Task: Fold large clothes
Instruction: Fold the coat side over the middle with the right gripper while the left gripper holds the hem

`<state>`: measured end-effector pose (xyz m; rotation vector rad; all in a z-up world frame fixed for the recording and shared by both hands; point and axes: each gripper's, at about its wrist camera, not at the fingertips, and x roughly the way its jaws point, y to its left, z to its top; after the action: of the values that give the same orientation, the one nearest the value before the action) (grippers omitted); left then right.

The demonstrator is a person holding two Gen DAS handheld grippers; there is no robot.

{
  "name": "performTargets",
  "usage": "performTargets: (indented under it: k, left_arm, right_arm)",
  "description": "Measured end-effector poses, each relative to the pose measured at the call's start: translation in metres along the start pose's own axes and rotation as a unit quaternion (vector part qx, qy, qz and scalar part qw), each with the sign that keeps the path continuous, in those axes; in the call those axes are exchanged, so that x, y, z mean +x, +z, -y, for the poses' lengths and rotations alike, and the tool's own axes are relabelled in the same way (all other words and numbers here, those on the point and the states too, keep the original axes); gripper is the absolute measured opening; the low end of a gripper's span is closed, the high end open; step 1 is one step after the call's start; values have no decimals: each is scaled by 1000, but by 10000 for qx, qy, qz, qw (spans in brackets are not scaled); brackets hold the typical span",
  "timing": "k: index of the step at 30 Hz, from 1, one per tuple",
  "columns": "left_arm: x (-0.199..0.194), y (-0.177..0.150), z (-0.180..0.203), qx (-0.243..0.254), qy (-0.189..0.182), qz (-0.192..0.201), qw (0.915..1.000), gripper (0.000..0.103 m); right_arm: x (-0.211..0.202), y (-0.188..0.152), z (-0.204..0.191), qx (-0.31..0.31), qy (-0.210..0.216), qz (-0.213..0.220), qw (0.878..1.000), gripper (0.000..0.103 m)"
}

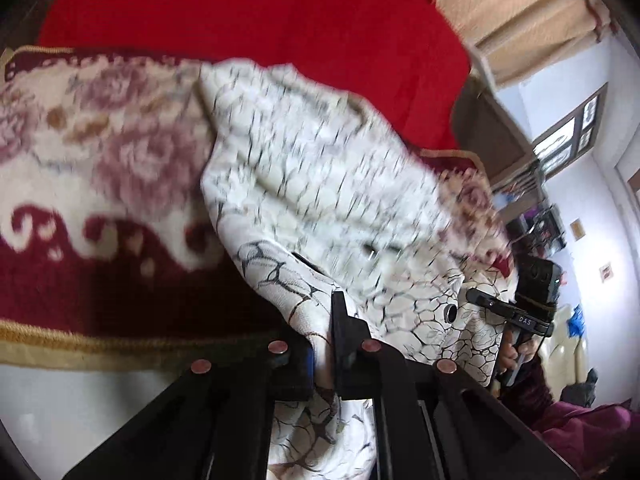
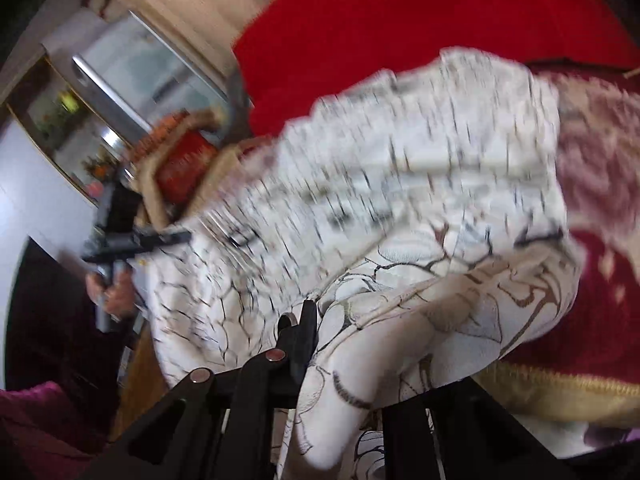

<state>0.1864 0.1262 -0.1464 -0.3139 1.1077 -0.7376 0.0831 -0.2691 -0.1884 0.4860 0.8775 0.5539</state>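
A large white garment point(image 1: 320, 184) with a dark crackle print hangs lifted over a floral blanket; it also fills the right wrist view point(image 2: 400, 208). My left gripper point(image 1: 324, 344) is shut on a bunched edge of the garment, cloth pinched between its black fingers. My right gripper point(image 2: 332, 344) is shut on another edge; the cloth drapes over and hides its right finger. The right gripper shows in the left wrist view point(image 1: 508, 312), and the left gripper in the right wrist view point(image 2: 136, 240). Both frames are motion-blurred.
A cream and maroon floral blanket point(image 1: 80, 168) with a gold border lies under the garment, over a red bedcover point(image 1: 260, 16). Beige curtains point(image 1: 512, 12) and a window point(image 2: 140, 68) are behind. A purple cloth point(image 2: 36, 412) lies low at the side.
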Motion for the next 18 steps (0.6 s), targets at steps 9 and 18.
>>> performTargets:
  k: [9, 18]
  left_arm:
    - [-7, 103, -27, -652, -200, 672, 9954, 7]
    - [107, 136, -90, -1752, 336, 309, 9835, 35]
  right_arm:
    - [-50, 121, 74, 1212, 531, 1475, 9802, 11]
    - [54, 168, 206, 3029, 385, 659, 9500, 17]
